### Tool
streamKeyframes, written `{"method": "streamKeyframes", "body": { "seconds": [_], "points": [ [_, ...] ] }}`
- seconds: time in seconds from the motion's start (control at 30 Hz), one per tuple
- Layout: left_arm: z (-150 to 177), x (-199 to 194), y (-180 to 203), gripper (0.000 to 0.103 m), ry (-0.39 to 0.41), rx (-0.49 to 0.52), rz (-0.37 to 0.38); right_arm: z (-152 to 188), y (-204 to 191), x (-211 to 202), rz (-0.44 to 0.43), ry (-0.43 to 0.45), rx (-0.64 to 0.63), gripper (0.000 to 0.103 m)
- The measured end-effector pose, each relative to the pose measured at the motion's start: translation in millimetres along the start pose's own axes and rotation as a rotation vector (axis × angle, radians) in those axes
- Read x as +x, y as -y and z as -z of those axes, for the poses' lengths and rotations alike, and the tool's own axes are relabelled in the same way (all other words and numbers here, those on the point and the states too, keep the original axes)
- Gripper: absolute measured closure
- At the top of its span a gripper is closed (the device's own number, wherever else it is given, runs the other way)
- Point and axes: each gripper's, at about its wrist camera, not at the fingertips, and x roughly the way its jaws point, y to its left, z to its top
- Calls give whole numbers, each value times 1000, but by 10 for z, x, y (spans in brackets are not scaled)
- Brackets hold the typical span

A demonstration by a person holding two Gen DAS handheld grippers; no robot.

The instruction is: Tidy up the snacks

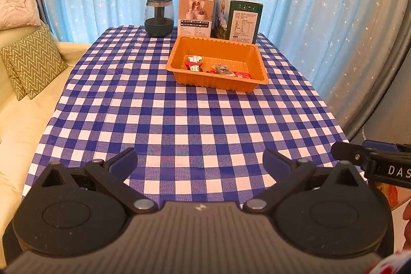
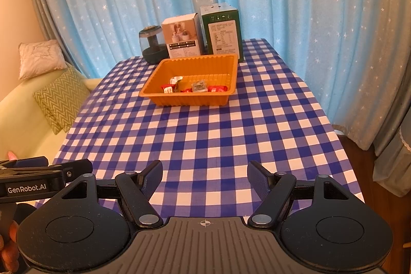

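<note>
Both tongs, left gripper (image 1: 199,163) and right gripper (image 2: 205,177), gape wide and empty at the frame bottom; the snacks (image 1: 217,68) lie in the orange tray (image 1: 179,76), upper centre, well apart.

Bare checked bench (image 1: 179,125) from the near edge up to the orange tray (image 1: 179,76), 2 boxes (image 1: 196,14) and a jar (image 1: 158,17) walling its far side, curtain (image 1: 308,17) behind.
</note>
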Motion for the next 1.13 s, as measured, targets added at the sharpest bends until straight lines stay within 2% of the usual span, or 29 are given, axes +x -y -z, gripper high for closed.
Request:
{"method": "streamKeyframes", "body": {
  "seconds": [1.13],
  "points": [
    [34,1,50,0,9,-3,7,61,-24,15,-2,-6,3,30]
  ]
}}
